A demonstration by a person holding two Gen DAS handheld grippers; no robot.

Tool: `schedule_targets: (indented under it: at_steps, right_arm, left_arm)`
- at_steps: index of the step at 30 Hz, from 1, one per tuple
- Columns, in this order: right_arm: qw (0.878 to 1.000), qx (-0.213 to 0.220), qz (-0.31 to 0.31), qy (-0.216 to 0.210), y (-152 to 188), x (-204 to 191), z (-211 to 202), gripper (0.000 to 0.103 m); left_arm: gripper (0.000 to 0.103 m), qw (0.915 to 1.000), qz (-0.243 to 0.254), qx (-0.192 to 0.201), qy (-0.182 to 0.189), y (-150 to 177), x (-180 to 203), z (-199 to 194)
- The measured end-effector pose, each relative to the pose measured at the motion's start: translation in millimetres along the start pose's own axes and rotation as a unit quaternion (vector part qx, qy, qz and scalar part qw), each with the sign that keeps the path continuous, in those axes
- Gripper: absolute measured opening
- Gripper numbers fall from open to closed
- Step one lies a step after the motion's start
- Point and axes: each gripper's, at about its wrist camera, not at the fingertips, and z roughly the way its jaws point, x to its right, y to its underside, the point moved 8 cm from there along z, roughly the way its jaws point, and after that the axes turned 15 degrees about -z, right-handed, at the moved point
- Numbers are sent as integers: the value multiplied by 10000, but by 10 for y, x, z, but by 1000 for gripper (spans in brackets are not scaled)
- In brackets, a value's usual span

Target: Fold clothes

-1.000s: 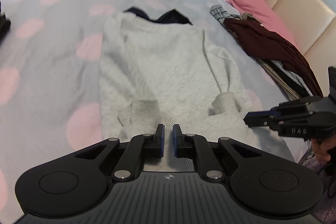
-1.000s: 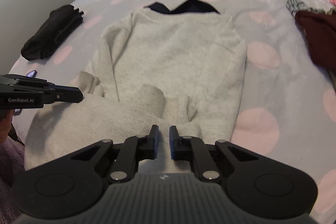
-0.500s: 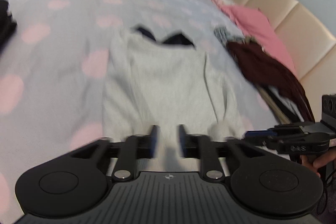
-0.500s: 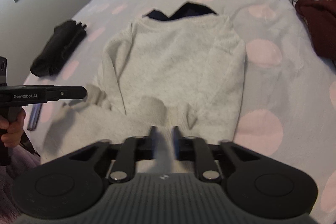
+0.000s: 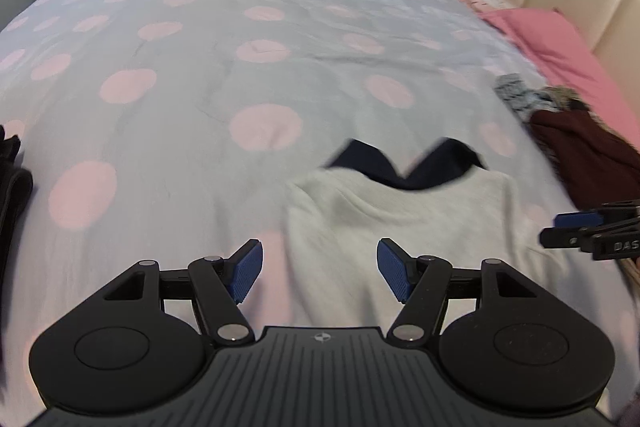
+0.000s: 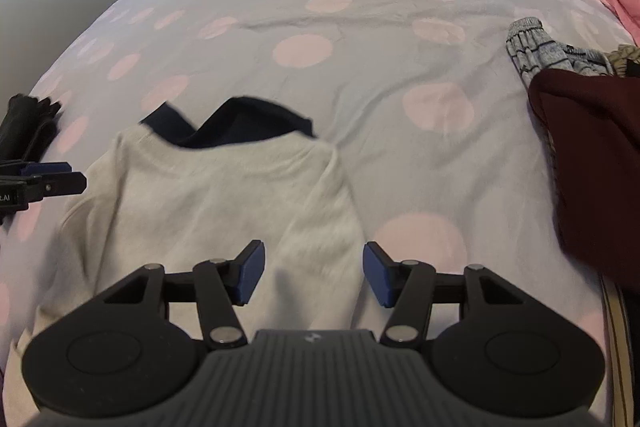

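On the polka-dot bedspread (image 5: 260,75) the grey sweater (image 5: 400,227) now lies folded up toward its navy collar (image 5: 404,163), both sleeve cuffs let go, while the left gripper (image 5: 320,269) and right gripper (image 6: 312,273) are opening empty, so 1 fold looks done

Pale grey sweater (image 6: 224,203) flat on bedspread (image 6: 360,67)
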Motion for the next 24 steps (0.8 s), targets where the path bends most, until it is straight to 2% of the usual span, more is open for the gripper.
schedule_targets:
  at_steps: [3, 6, 9, 10, 12, 13, 14, 15, 17, 19, 24]
  right_arm:
    - [9999, 32, 16, -141, -137, 77, 191, 59]
    - [9995, 38, -133, -278, -221, 96, 370, 60]
    - [9993, -21, -154, -329, -234, 127, 535, 57]
    - [9992, 15, -143, -379, -241, 133, 569, 54]
    - [9986, 103, -110, -511, -259, 134, 609, 35]
    - [9983, 96, -65, -564, -268, 133, 620, 24]
    - [9983, 81, -2, -579, -277, 136, 624, 18]
    - [9983, 75, 45, -579, -285, 136, 615, 16]
    - [9984, 117, 36, -559, -311, 128, 530, 11]
    - [9977, 275, 39, -614, -362, 131, 347, 11]
    - [9936, 777, -183, -801, -436, 33, -360, 10]
  left_arm:
    - [58, 9998, -91, -149, 73, -96, -69, 208]
    - [49, 9994, 31, -348, 85, -101, -90, 422]
    - [47, 9994, 206, -264, 134, -69, -98, 516]
    - [47, 9993, 242, -228, 158, -65, -98, 521]
    - [44, 9992, 277, -188, 220, -69, -94, 518]
    - [34, 9991, 286, -174, 273, -78, -84, 509]
    - [17, 9988, 295, -171, 366, -82, -61, 493]
    - [14, 9985, 317, -163, 420, -93, -32, 464]
    - [9, 9983, 387, -125, 410, -132, 22, 394]
    - [8, 9980, 350, -76, 519, -184, 47, 270]
    - [7, 9945, 468, 188, 917, -277, 162, -305]
